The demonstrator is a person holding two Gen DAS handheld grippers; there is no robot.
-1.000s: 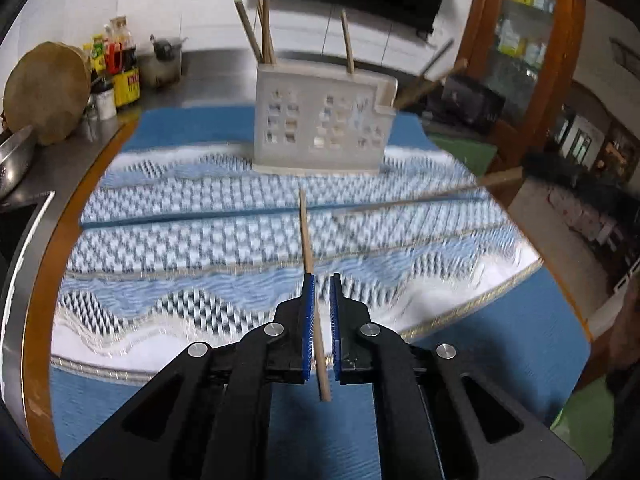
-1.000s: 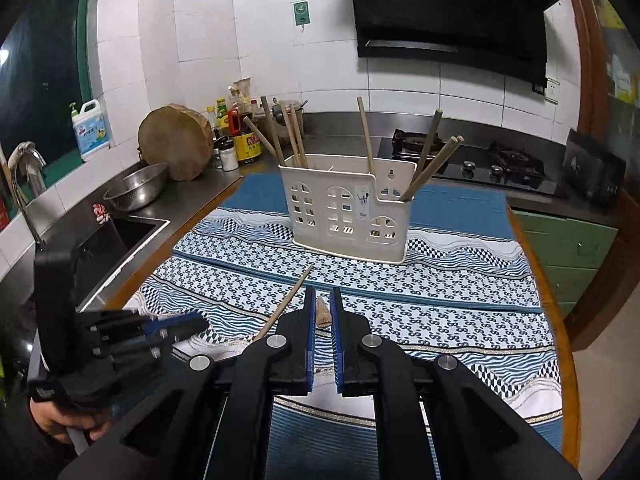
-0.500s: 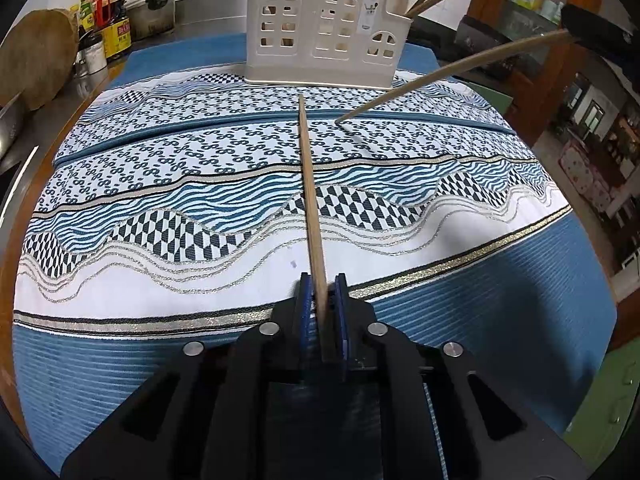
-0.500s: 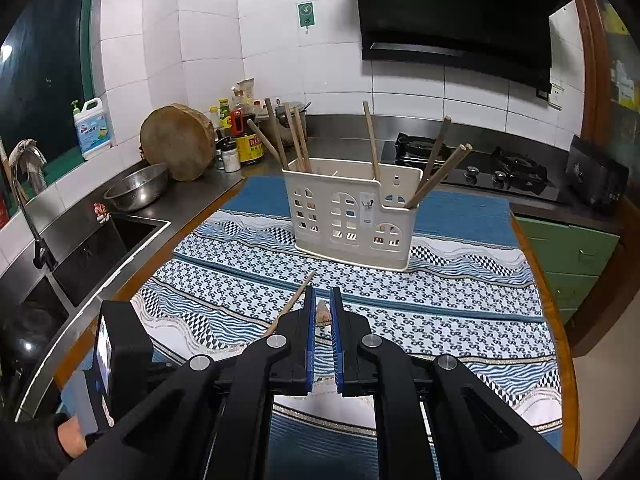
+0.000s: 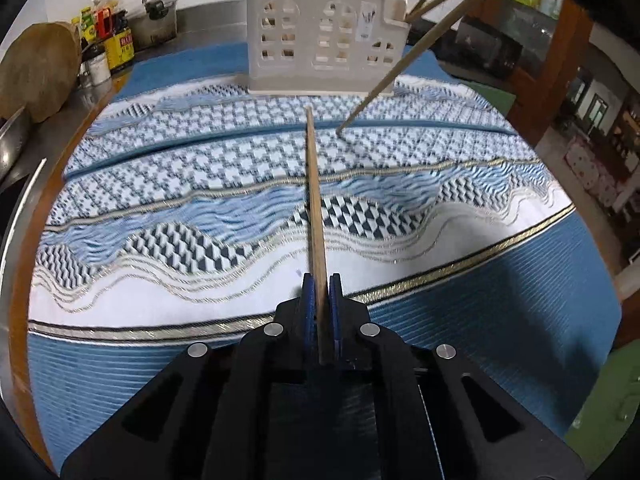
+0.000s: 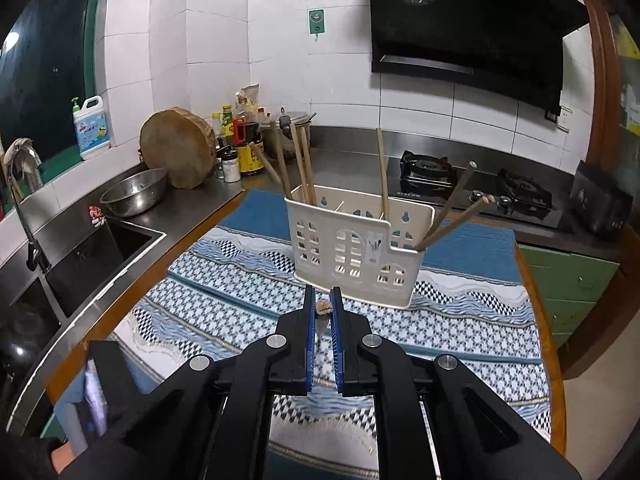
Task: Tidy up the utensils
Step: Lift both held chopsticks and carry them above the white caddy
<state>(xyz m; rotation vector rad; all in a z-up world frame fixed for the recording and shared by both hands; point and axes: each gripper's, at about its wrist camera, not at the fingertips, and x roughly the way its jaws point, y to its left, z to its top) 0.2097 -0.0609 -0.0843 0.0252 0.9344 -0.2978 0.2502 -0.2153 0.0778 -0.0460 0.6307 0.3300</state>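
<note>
Chopstick clamped in left gripper at cloth's near edge, right gripper pinching another end-on; pickup step done, next calls for lifting toward holder at far edge.

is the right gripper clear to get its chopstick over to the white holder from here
Probably yes. The right gripper is shut on a chopstick, and only bare patterned cloth lies between it and the white holder, whose compartments still show room.

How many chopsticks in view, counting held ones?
9 chopsticks. Holder: roughly four left, one middle, two leaning right. One held by the left gripper, one by the right gripper. Left bunch overlaps, so some may be hidden.
</note>
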